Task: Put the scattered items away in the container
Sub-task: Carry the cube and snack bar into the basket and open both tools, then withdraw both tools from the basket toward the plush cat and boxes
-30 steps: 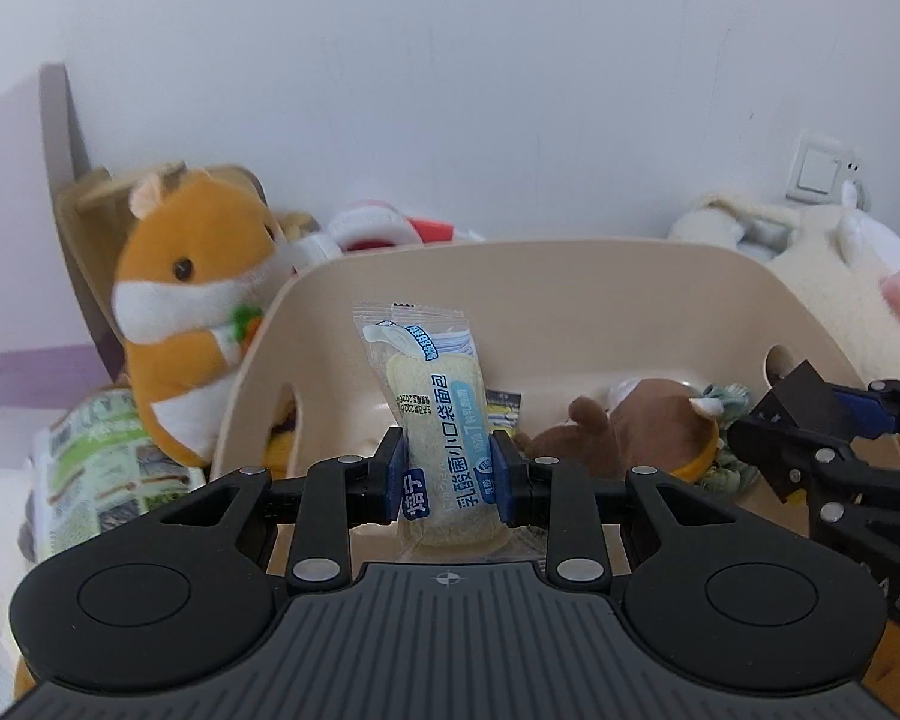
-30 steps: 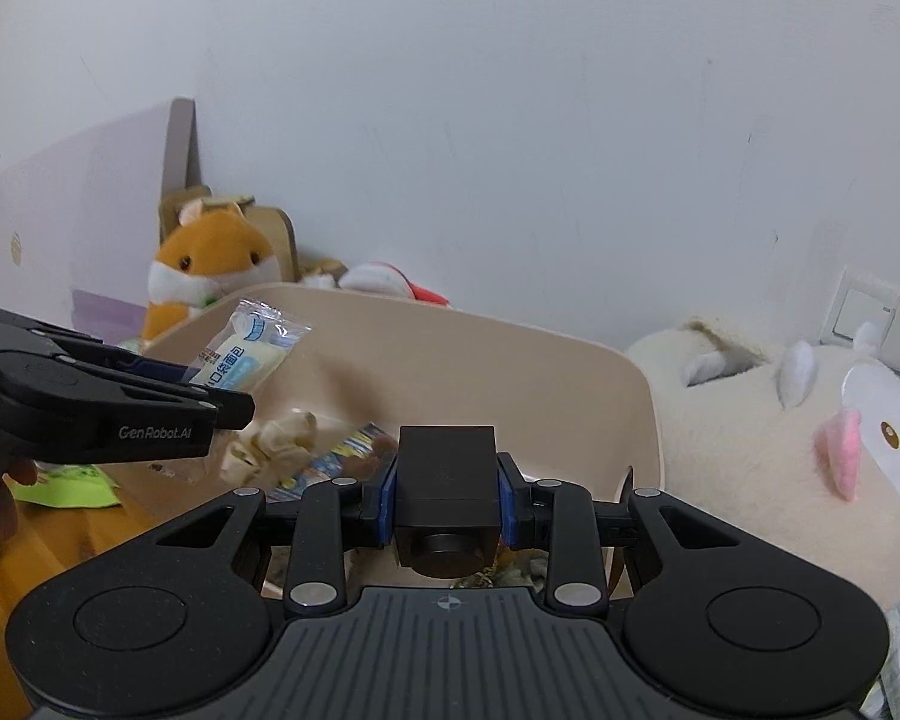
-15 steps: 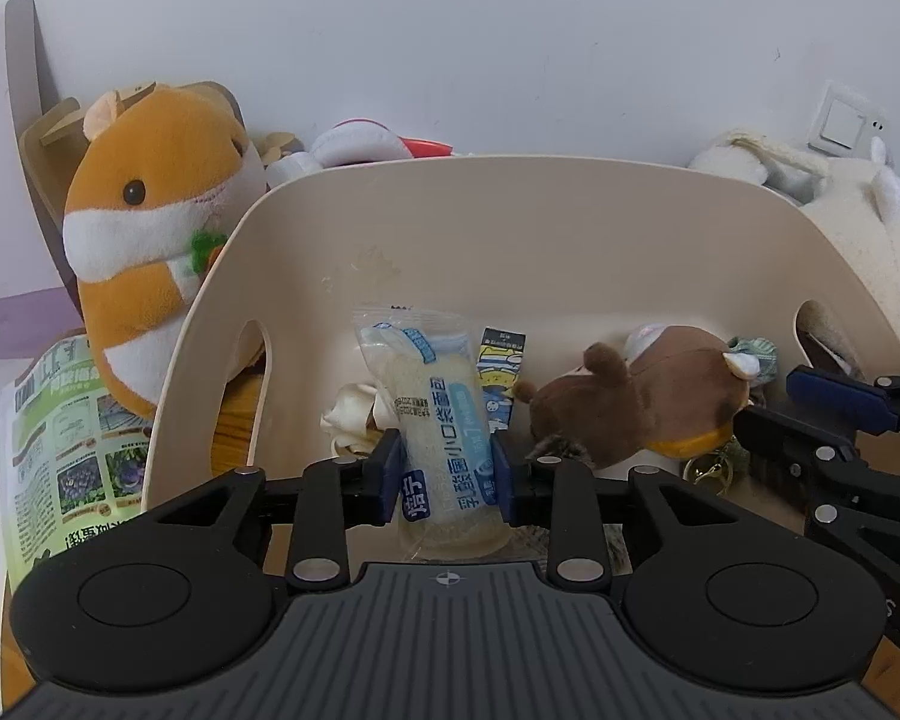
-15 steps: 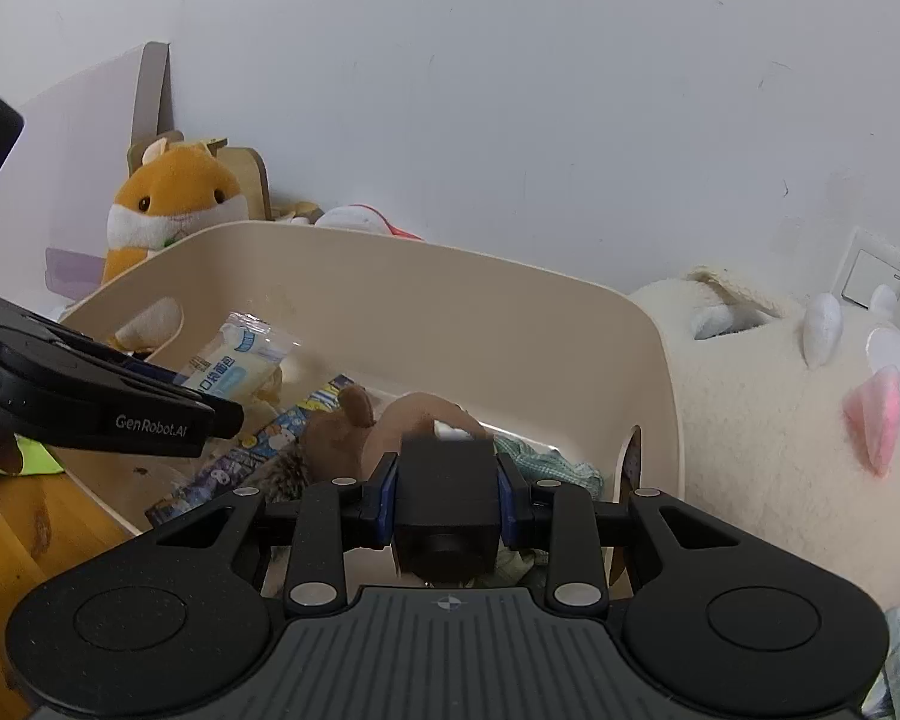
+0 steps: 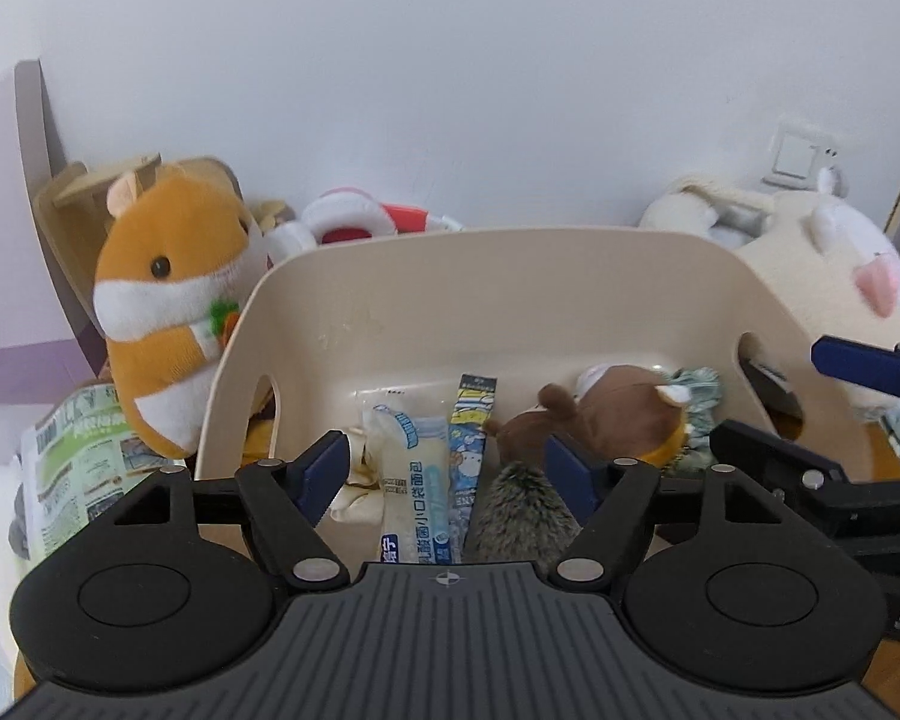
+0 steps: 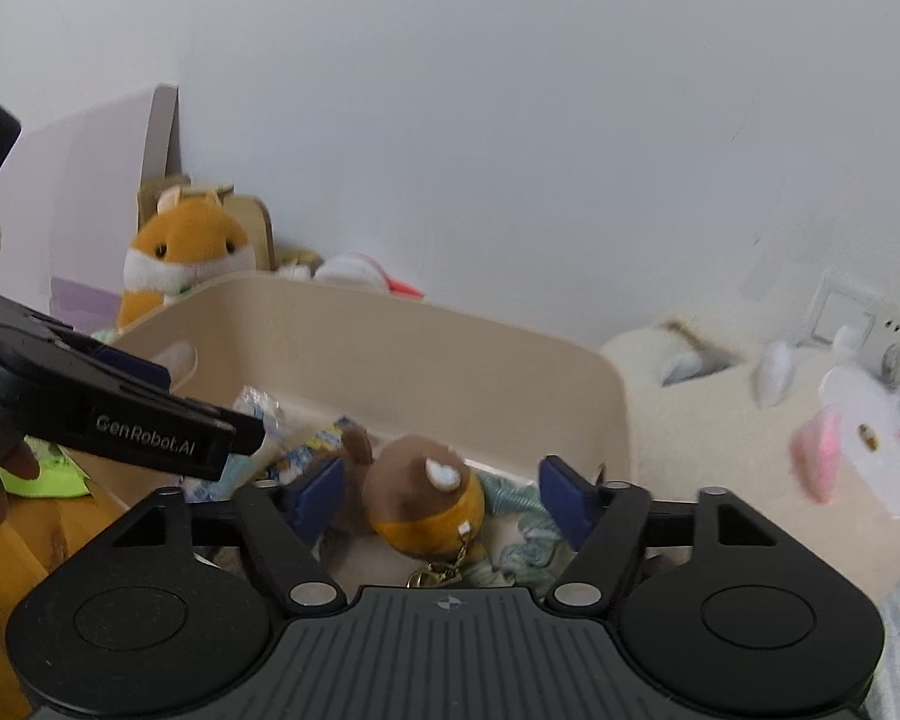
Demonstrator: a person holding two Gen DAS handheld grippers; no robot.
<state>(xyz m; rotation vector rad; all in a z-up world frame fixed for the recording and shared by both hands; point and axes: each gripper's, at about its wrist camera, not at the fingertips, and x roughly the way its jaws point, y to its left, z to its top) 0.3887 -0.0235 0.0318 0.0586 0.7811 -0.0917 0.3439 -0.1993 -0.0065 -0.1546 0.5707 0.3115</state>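
Note:
A beige plastic bin [image 5: 510,276] stands in front of me and also shows in the right wrist view [image 6: 426,348]. My left gripper [image 5: 450,474] is open over its near edge. A bread packet [image 5: 417,480] lies in the bin below it, beside a blue snack stick [image 5: 469,438], a brown plush keychain [image 5: 618,414] and a grey hedgehog toy [image 5: 525,516]. My right gripper [image 6: 444,498] is open and empty above the brown plush keychain [image 6: 429,498]. The black item it held is not visible.
An orange hamster plush [image 5: 162,300] stands left of the bin, with a newspaper [image 5: 84,468] below it. A large white plush [image 5: 834,288] lies to the right. A wall is behind, with a socket [image 5: 801,156]. Wooden floor [image 6: 36,534] shows at the left.
Both grippers moved down over the bin and opened. The bread packet dropped from my left gripper into the bin. The black item left my right gripper.

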